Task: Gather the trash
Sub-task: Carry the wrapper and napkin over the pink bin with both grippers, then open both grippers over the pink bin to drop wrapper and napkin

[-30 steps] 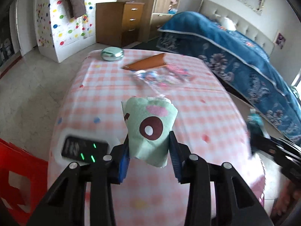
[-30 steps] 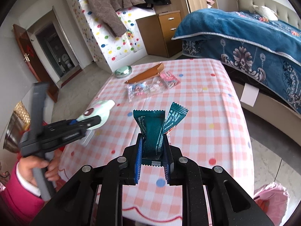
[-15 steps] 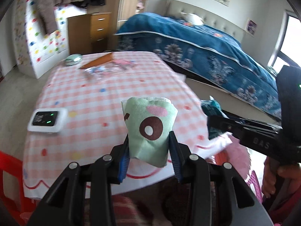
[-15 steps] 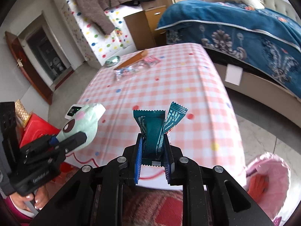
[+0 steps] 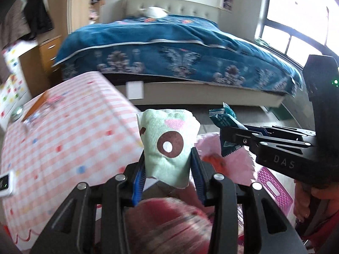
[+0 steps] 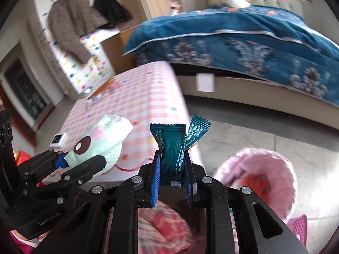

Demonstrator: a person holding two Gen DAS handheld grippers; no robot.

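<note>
Left gripper (image 5: 168, 167) clamped on a green tissue pack (image 5: 168, 146), right gripper (image 6: 172, 169) pinching a teal wrapper (image 6: 175, 146), both beside the desk (image 5: 63, 131), pink-lined bin (image 6: 264, 175) apparently below, blue bed (image 6: 233, 36) beyond.

Crumpled napkin (image 5: 167, 148): pale mint green with a brown ring around a white centre and a pink patch. Wrapper (image 6: 178, 146): dark teal with pale printed lettering. Gripper pads (image 6: 155, 177): blue, on black bodies. Tablecloth (image 5: 70, 131): pink-and-white check scattered with red, blue and yellow dots. Bin liner (image 6: 273, 163): pale pink. Bedspread (image 5: 180, 48): deep blue, grey floral border, silver piping.
</note>
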